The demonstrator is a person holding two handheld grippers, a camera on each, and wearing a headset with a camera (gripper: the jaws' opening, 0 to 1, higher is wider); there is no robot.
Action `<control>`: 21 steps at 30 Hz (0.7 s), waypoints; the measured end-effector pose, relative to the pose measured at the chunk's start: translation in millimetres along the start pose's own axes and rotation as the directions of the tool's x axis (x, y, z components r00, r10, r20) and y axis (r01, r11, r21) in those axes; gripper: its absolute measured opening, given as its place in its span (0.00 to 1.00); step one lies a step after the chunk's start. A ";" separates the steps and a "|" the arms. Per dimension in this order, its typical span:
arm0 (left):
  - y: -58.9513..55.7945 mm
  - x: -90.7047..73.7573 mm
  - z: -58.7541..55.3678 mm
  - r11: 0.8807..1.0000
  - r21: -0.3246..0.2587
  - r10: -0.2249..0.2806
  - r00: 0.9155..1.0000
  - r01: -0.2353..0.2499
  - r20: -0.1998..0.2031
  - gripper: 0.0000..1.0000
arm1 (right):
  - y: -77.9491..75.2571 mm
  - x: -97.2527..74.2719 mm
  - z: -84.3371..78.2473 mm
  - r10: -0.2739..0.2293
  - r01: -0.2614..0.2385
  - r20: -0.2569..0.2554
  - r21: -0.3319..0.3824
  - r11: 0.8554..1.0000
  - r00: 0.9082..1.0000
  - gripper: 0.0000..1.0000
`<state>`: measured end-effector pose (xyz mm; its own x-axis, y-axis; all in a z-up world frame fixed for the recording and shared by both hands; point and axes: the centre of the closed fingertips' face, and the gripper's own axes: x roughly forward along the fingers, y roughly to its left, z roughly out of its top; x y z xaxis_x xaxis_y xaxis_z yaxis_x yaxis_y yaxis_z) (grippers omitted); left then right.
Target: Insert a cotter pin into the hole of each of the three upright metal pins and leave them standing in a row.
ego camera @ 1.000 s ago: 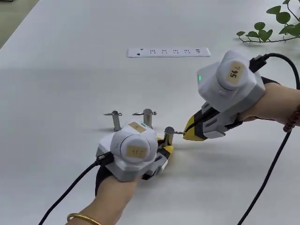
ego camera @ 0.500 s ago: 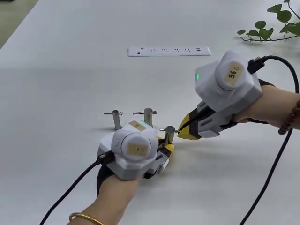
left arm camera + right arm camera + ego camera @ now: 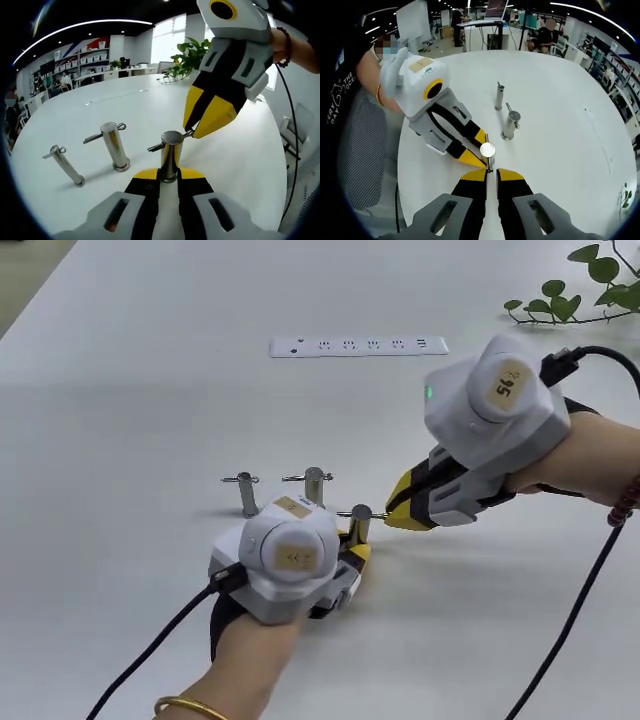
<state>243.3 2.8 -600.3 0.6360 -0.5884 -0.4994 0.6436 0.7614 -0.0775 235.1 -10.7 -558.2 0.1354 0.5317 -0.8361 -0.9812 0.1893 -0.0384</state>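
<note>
1. At the near end of the row, the left gripper (image 3: 170, 175) has its jaws closed on the lower shank of the third metal pin (image 3: 171, 150), holding it upright on the workbench (image 3: 150, 420).
2. The right gripper (image 3: 393, 516) has its jaws drawn to a narrow gap on the head end of the cotter pin (image 3: 156, 147). The shaft passes through the hole near the pin's top and protrudes on the far side.
3. The middle metal pin (image 3: 314, 487) and the far-end metal pin (image 3: 247, 498) stand beside it, each already carrying its own cotter.
4. Hazard: withdrawing the right gripper before its jaws part fully would likely drag the cotter back out of the hole.
5. Hazard: a sideways load from either gripper on release could tip the third metal pin. If it falls toward the middle metal pin, it could knock that one over and break the row.
</note>
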 end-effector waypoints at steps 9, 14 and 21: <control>0.2 0.0 -0.9 0.999 -0.029 0.016 1.000 -0.016 -0.001 0.10 | 2.6 -0.6 1.8 0.010 -0.010 0.022 0.015 1.000 1.000 0.00; -0.2 -0.3 -1.0 0.999 -0.032 0.021 1.000 -0.021 -0.001 0.10 | 3.5 -0.1 3.9 0.014 -0.014 0.025 0.007 1.000 1.000 0.00; 0.0 -0.2 -1.1 0.998 -0.048 0.032 1.000 -0.032 -0.001 0.10 | 2.7 1.5 4.6 0.017 -0.016 0.025 -0.029 0.999 1.000 0.00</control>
<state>242.8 3.2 -601.1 0.6556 -0.5638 -0.5023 0.6019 0.7918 -0.1032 233.2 -5.7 -557.0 0.1223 0.5551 -0.8227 -0.9867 0.1572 -0.0407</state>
